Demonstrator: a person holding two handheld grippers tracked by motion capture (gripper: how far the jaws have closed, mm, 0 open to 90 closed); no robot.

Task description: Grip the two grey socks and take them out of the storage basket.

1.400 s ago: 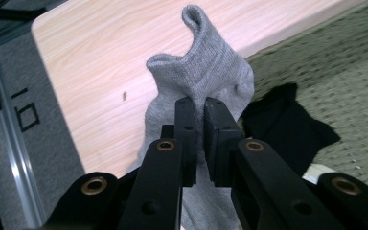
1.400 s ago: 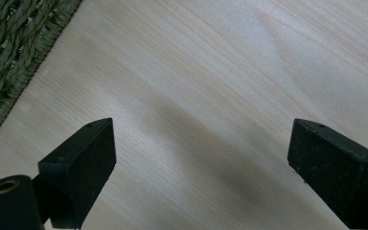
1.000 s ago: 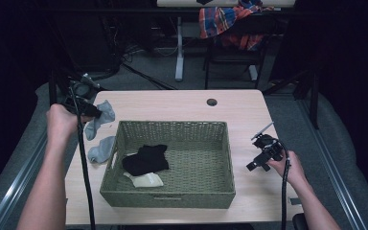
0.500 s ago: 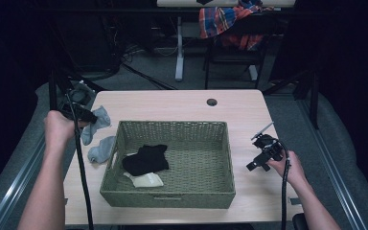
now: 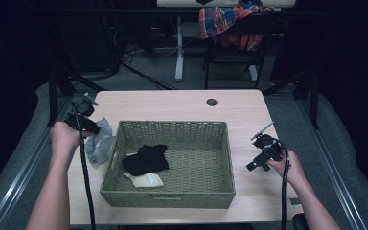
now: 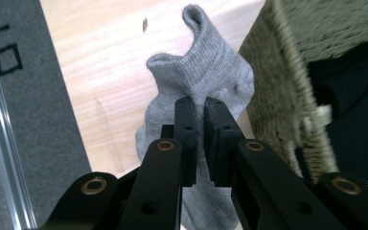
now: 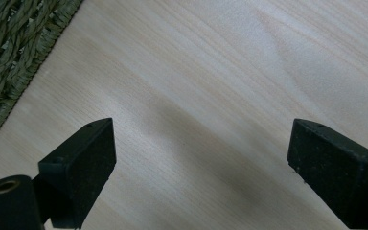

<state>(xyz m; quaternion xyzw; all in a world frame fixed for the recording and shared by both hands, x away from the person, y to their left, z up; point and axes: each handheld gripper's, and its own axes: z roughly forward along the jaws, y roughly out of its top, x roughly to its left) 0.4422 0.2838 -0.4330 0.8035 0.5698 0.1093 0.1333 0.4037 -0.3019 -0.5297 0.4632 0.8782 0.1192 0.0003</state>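
A: Which step is this?

B: I'd say pick-up: the left gripper (image 6: 197, 108) has its jaws clamped on the grey sock (image 6: 206, 76), lying on the counter (image 5: 172, 103) just left of the basket (image 5: 167, 194). The right gripper (image 7: 201, 163) hangs wide open, right of the basket.

A: Next?

B: Probably lift it over the rim. In the left gripper view the sock's length runs straight away from the jaws, alongside the basket wall, its far end curled up.

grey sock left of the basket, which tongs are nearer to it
Left. The left tongs are shut on the grey sock, beside the basket's left wall. The right tongs stand open over bare table on the basket's far side.
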